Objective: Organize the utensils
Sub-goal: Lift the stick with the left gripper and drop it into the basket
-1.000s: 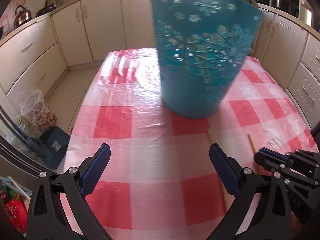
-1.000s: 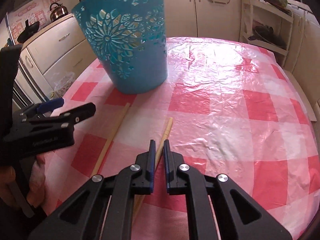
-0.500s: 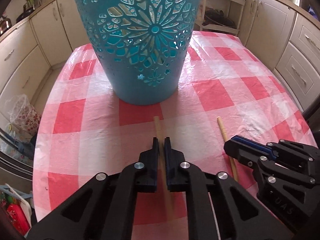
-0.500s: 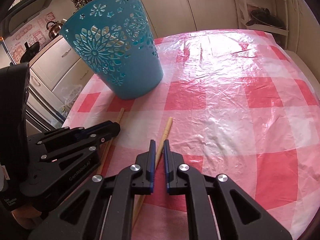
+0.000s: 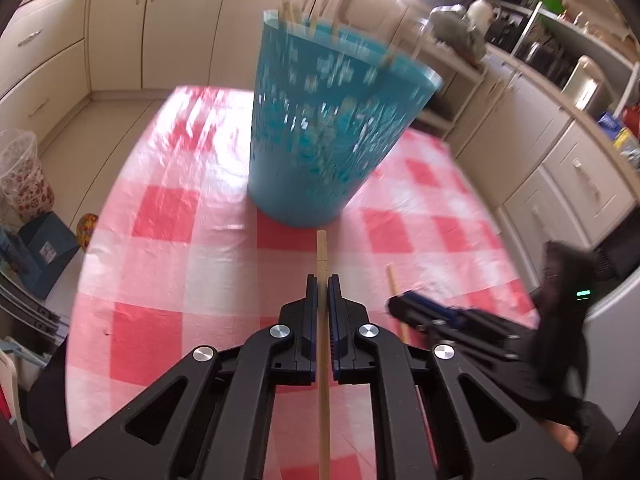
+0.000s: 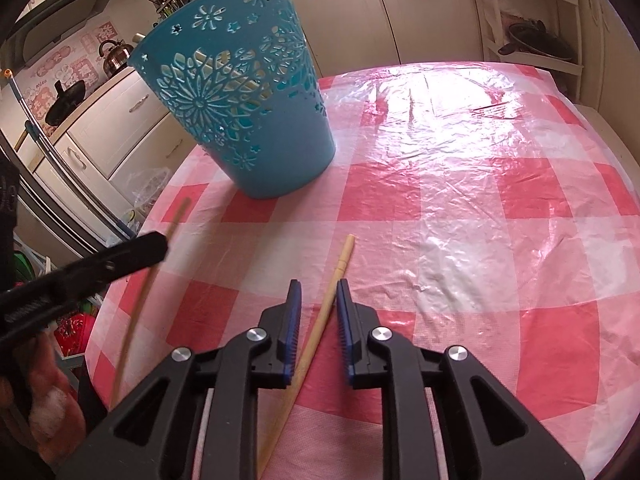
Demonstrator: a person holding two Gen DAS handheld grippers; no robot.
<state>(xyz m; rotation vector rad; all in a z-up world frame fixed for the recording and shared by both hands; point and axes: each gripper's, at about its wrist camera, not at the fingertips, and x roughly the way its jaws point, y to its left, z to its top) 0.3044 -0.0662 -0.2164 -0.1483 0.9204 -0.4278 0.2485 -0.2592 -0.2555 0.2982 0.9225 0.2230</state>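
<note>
My left gripper (image 5: 322, 280) is shut on a wooden chopstick (image 5: 321, 252), which runs straight out between its pads and hangs just above the checked tablecloth. The teal cut-out basket (image 5: 328, 132) stands upright ahead of it, blurred, with several stick ends showing over its rim. My right gripper (image 6: 319, 286) has its jaws opening; a second chopstick (image 6: 343, 258) lies on the cloth between the pads, which do not press it. In the right wrist view the left gripper (image 6: 154, 246) holds its chopstick (image 6: 138, 308) at the left, short of the basket (image 6: 240, 92).
The round table (image 6: 500, 200) wears a pink-and-white plastic cloth; its edge curves close on the left. Cream cabinets (image 5: 120, 28) ring the room. On the floor at left are a clear patterned bin (image 5: 22, 176) and a blue box (image 5: 44, 248). A shelf with pans (image 6: 536, 40) stands behind.
The left gripper went from wide open to shut on the left chopstick and has lifted it off the cloth. The right gripper's jaws have parted around the other chopstick.
</note>
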